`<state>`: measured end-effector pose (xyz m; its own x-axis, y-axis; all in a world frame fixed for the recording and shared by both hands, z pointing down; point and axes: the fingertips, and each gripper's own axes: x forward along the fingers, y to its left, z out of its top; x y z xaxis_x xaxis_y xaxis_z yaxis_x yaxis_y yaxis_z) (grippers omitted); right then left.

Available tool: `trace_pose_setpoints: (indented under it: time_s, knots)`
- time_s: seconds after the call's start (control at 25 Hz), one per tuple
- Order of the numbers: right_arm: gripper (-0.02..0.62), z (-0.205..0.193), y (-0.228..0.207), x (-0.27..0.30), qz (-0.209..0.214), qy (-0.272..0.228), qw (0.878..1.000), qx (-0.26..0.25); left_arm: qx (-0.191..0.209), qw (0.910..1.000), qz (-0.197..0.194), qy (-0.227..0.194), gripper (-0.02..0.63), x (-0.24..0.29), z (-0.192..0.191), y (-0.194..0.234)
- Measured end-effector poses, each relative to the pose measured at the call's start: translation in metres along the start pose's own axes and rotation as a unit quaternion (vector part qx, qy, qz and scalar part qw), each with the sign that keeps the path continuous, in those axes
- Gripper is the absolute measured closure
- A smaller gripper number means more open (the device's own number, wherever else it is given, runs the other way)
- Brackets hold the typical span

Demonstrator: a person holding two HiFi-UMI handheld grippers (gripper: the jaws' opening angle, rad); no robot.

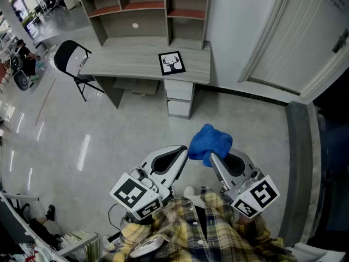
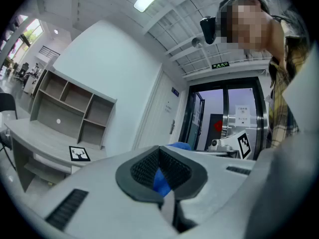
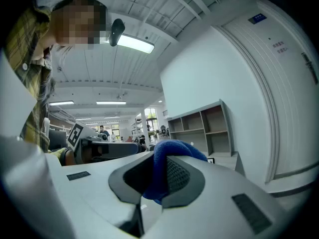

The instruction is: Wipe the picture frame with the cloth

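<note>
Right gripper view shows the right gripper [image 3: 158, 177] clamping the cloth [image 3: 172, 151]

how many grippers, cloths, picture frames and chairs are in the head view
Grey two-jaw grippers: 2 (left gripper shut and empty, right gripper shut on the cloth)
Blue fluffy cloth: 1
Black-framed deer picture frame: 1, flat on the grey wooden desk
Black folding chair: 1
Total: 5
</note>
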<state>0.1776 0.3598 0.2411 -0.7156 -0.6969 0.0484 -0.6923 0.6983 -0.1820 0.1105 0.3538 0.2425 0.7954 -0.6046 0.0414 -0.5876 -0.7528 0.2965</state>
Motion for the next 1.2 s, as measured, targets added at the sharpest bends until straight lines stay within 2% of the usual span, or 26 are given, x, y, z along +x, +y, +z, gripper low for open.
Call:
trace_pose_setpoints:
  time_s: [0.36, 0.64, 0.92, 1.2]
  knots:
    - [0.546, -0.002, -0.017, -0.026, 0.001, -0.008, 1.0, 0.009, 0.005, 1.0, 0.008, -0.003, 0.6, 0.014, -0.007, -0.016]
    - [0.546, -0.008, -0.02, -0.039, 0.016, -0.009, 1.0, 0.021, 0.003, 0.9994, 0.033, -0.006, 0.6, 0.013, -0.014, -0.024]
    - [0.547, -0.016, -0.017, -0.016, 0.024, 0.0, 0.999, 0.036, -0.005, 0.9989, 0.047, -0.007, 0.6, 0.002, -0.013, 0.001]
    - [0.546, -0.015, -0.025, 0.024, 0.014, 0.001, 0.999, 0.046, -0.009, 0.999, 0.043, 0.003, 0.6, 0.003, -0.005, 0.043]
